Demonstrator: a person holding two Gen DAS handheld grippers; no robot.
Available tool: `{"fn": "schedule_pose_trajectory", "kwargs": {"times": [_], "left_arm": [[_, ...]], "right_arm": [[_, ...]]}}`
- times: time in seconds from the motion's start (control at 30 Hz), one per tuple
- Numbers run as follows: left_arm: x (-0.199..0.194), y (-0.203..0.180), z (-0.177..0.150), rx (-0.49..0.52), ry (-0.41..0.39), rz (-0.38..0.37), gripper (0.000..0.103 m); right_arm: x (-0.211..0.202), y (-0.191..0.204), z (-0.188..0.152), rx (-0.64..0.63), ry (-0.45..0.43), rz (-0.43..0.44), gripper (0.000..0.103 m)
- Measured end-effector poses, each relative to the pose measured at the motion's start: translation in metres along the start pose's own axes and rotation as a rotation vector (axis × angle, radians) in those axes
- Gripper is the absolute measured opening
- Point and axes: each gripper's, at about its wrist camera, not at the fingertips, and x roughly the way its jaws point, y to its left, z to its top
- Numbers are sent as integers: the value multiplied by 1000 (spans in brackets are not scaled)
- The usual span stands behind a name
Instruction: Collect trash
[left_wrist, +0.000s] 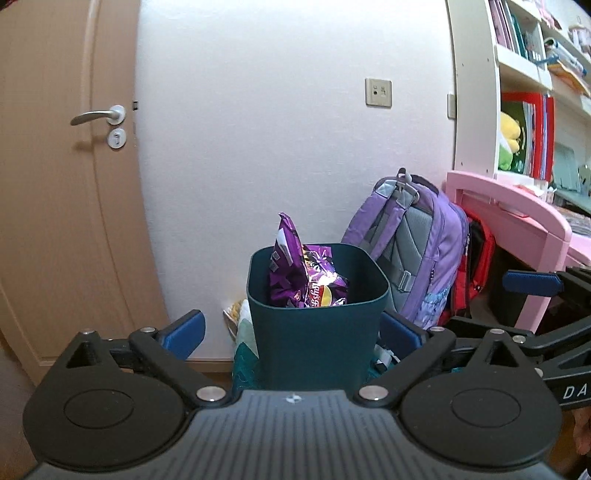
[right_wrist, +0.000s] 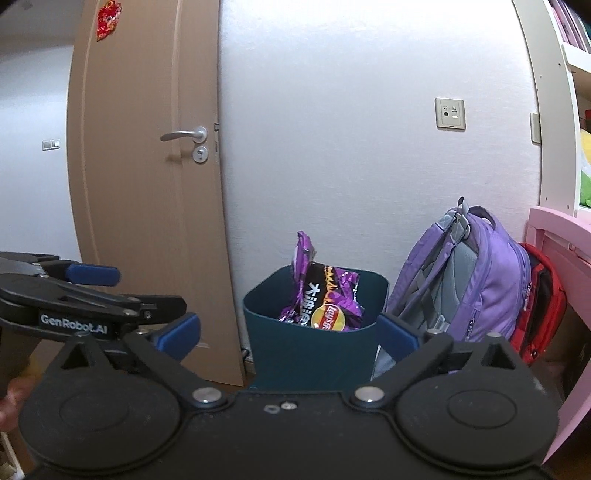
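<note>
My left tool (left_wrist: 291, 332) stands wide, its blue pads spread to either side of the lower centre of the left wrist view with nothing gripped between them; my right tool (right_wrist: 288, 334) is spread just as wide in its own view and is likewise empty. Straight ahead of both, at the centre of each frame, the dark teal square plastic waste bin (left_wrist: 317, 332) stands on the floor against the white wall (left_wrist: 277, 129). A crumpled purple foil crisp bag (left_wrist: 303, 273) sits inside it, its upper end poking above the rim toward the left side of the bin. Just right of the bin a lilac and grey fabric backpack (left_wrist: 421, 251) leans upright against the wall, with a red bag (left_wrist: 476, 266) tucked behind it beside the pink-painted tabletop frame (left_wrist: 517, 206) at the right edge. A tan wooden door (left_wrist: 62, 184) with a silver lever handle (left_wrist: 99, 116) fills the left of the frame, and a white shelf unit (left_wrist: 476, 92) of books rises at the upper right. In the right wrist view my left tool shows at the left edge, and a bit of my hand (right_wrist: 13, 397) shows low at the left.
</note>
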Motion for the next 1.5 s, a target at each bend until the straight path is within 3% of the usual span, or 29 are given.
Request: {"fn": "schedule_pose_trajectory", "kwargs": {"times": [0.5, 1.5], "left_arm": [[-28, -1, -21, -6, -11, 12, 101], [-39, 6, -25, -44, -28, -11, 101]], "right_arm": [[-32, 17, -15, -26, -60, -17, 103], [-32, 13, -17, 14, -85, -19, 103]]}}
